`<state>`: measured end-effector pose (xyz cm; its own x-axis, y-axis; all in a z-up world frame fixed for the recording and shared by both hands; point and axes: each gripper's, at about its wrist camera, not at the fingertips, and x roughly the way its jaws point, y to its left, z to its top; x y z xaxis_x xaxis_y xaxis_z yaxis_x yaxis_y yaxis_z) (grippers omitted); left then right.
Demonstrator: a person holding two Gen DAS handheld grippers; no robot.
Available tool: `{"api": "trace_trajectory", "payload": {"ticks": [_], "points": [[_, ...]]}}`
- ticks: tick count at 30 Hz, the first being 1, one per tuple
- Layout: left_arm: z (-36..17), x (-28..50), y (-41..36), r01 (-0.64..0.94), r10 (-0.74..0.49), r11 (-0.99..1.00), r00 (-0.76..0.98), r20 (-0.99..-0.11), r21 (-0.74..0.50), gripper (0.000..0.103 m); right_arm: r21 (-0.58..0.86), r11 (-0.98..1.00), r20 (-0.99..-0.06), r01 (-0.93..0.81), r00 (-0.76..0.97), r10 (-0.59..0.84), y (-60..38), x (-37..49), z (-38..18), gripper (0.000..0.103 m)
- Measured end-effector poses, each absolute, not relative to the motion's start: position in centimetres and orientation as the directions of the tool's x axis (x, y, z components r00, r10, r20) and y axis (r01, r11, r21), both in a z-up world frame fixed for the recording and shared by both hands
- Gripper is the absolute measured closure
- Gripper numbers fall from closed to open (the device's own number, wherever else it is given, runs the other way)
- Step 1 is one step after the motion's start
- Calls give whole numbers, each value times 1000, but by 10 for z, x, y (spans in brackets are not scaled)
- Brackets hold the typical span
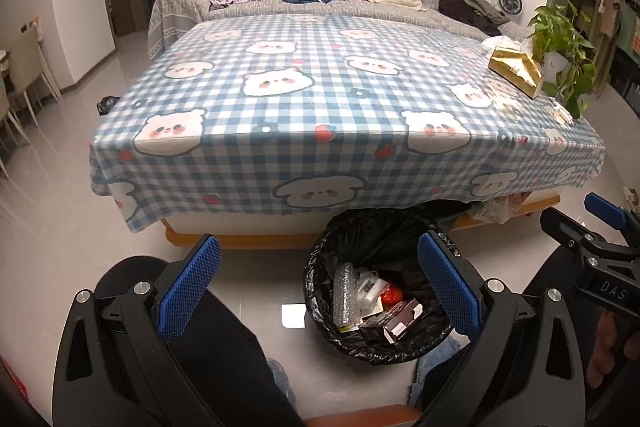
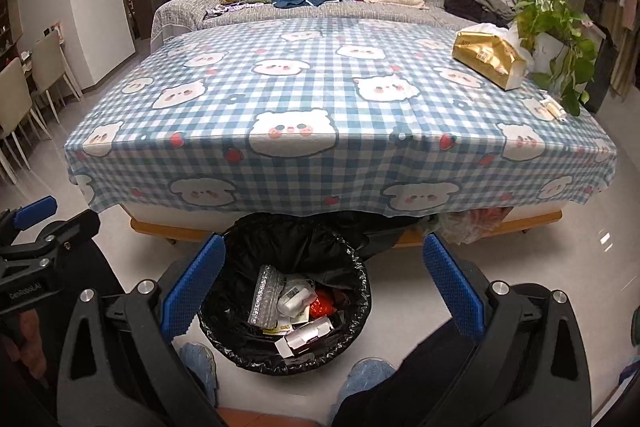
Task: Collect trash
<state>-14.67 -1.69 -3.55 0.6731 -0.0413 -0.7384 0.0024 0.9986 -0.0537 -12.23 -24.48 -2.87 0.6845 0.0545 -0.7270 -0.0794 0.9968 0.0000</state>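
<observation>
Two blue-padded fingers of the left gripper [image 1: 320,287] spread wide, nothing between them, above the black-lined trash bin [image 1: 320,291] on the floor before the table. Inside: bubble wrap [image 1: 345,293], small cartons, a red wrapper. Probably light, crushable, slippery film; best pinched at a carton edge.

From the right wrist: right gripper [image 2: 324,287] likewise released and empty over the bin. Gold tissue pack [image 2: 488,61] on the checked tablecloth [image 2: 320,131], soft, graspable across its narrow sides.
</observation>
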Motion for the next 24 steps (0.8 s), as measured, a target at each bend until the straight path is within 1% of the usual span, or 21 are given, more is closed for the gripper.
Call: {"api": "trace_trajectory", "payload": {"ticks": [24], "points": [[-33,-152,-19,0,-38,999,673,-739,-51,6,2,997,-715,-75,697,54,-247,-130,-23,8]]}}
